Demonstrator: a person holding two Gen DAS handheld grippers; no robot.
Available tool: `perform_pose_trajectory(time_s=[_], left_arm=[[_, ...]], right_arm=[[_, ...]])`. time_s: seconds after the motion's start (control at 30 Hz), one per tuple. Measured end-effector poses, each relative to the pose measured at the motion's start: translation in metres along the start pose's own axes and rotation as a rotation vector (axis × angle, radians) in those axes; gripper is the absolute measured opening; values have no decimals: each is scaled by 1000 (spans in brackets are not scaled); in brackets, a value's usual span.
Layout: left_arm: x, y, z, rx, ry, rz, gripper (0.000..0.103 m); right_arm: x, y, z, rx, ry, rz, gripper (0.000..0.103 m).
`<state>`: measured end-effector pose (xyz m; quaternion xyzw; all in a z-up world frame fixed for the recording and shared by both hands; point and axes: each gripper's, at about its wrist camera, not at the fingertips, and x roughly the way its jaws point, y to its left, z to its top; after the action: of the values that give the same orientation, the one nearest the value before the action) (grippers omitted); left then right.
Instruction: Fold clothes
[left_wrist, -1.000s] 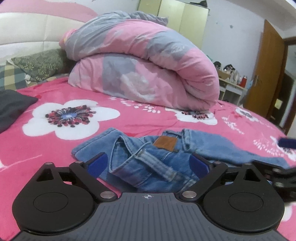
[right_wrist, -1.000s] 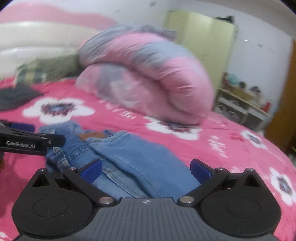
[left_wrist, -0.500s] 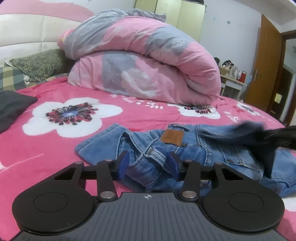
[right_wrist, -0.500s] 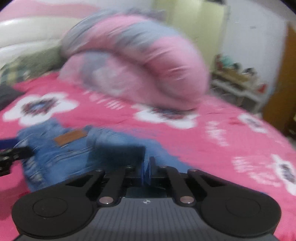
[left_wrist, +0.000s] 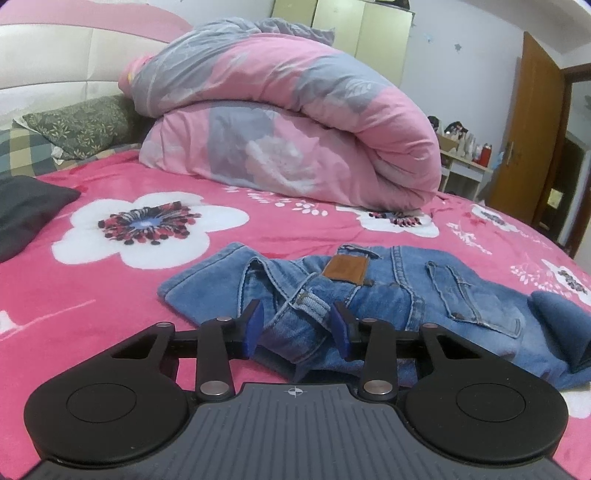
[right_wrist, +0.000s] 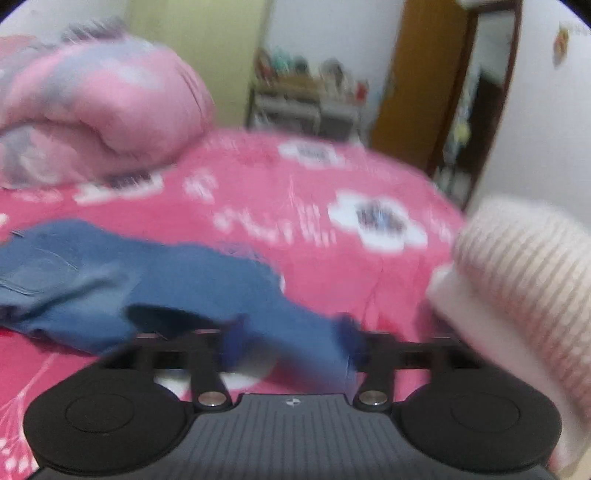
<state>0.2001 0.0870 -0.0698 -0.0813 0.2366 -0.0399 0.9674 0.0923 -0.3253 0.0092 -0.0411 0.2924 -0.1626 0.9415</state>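
Your left gripper (left_wrist: 298, 330): blue pads pinch bunched waistband of jeans (left_wrist: 373, 295), having closed on it. Your right gripper (right_wrist: 291, 341): jaws just reopened, stand apart, blurred denim leg between them, grip unclear. Jeans lie crumpled on pink floral bedsheet (left_wrist: 110, 291). Rolled pink-grey duvet (left_wrist: 288, 122) behind. Striped pink sleeve (right_wrist: 524, 280) beside right gripper.

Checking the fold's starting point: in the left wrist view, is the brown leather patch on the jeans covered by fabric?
No, the brown patch lies fully exposed on the jeans waistband.
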Motion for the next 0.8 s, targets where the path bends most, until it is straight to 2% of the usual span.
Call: perform_pose_trajectory(time_s=[0.03, 0.07, 0.1, 0.17, 0.27, 0.37, 0.5, 0.6, 0.67, 0.73, 0.77, 0.8], left_arm=[[0, -1, -1, 3, -1, 3, 40], [1, -1, -2, 6, -1, 7, 40], [1, -2, -2, 11, -2, 11, 40], [2, -3, -3, 20, -3, 17, 40], [3, -4, -5, 33, 0, 25, 40], [5, -4, -6, 46, 7, 34, 40], [11, -5, -9, 78, 37, 71, 40], [16, -4, -12, 83, 57, 79, 40], [17, -3, -12, 82, 56, 77, 40], [17, -3, -12, 79, 56, 76, 40], [16, -2, -12, 78, 56, 75, 40], [16, -2, -12, 73, 57, 73, 40]], right_arm=[[-12, 6, 2, -22, -53, 16, 87], [-18, 15, 9, -49, -90, 68, 96], [-23, 24, 16, -76, -127, 120, 99], [-34, 43, 29, -130, -199, 225, 101], [-8, 93, 54, -220, -187, 404, 102], [54, 155, 78, -287, -111, 513, 102], [144, 210, 102, -338, 37, 597, 101], [188, 229, 115, -296, 77, 623, 101], [213, 232, 121, -244, 169, 686, 101], [229, 225, 118, -188, 272, 751, 91], [236, 222, 116, -160, 321, 783, 70], [233, 216, 114, -143, 330, 811, 54]])
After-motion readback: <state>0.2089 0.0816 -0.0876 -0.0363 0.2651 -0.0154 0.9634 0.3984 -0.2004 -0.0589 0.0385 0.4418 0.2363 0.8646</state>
